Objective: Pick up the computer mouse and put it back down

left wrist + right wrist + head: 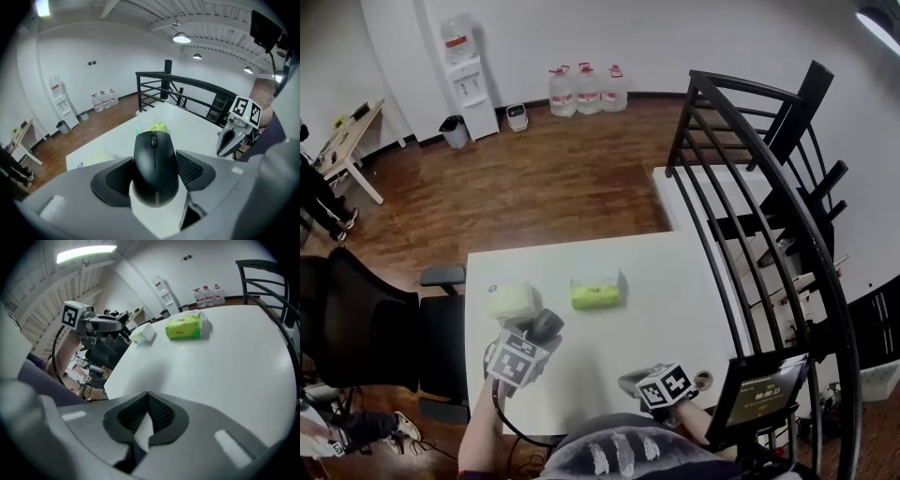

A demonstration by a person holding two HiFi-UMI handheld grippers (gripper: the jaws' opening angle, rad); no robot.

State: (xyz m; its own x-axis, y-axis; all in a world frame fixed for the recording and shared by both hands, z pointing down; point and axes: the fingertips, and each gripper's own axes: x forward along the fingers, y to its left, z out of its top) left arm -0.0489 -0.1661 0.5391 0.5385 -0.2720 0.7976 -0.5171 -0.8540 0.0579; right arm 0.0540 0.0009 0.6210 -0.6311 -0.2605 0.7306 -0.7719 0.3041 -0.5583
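A black computer mouse (155,171) sits between the jaws of my left gripper (154,177), with both dark pads pressed on its sides. In the head view that gripper (546,328) holds the mouse (547,323) over the left front part of the white table (666,300), beside a white pack. Whether the mouse touches the tabletop cannot be told. My right gripper (147,417) is shut with nothing in it. It rests low at the table's near edge (634,382), apart from the mouse.
A green tissue pack (596,292) and a white pack (514,302) lie on the far part of the table. A black stair railing (750,187) runs along the right. A black office chair (366,328) stands left. A small screen (766,392) is near right.
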